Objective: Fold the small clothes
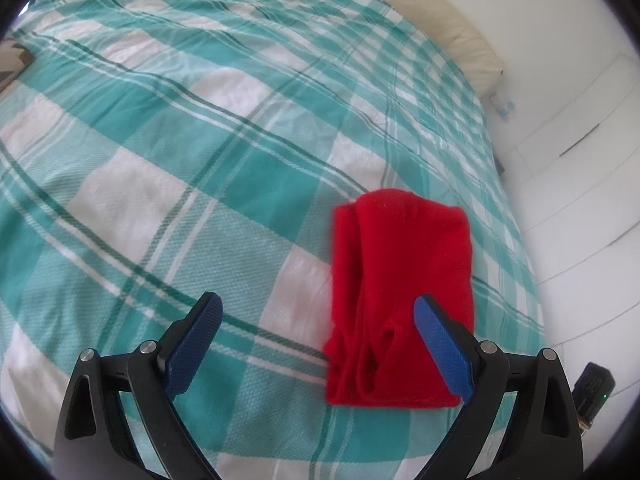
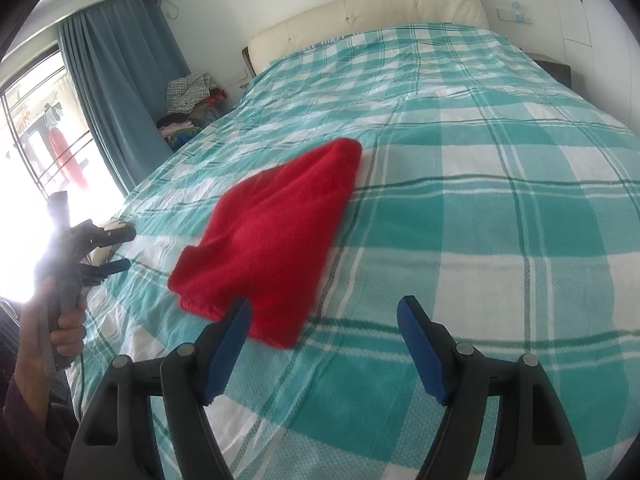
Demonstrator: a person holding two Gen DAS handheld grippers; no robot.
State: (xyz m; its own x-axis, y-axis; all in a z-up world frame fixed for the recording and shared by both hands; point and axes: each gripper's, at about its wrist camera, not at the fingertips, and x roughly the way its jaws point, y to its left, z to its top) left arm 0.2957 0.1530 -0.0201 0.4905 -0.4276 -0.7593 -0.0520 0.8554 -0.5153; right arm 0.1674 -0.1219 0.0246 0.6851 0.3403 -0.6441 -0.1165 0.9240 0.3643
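Red folded garment point(image 1: 400, 300) flat, long axis toward headboard point(image 2: 360, 12).

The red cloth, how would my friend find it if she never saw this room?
Look at the big bed with the green-and-white checked cover. The red cloth lies folded flat on it, near one side edge. It is the only plain bright red thing on the bed.
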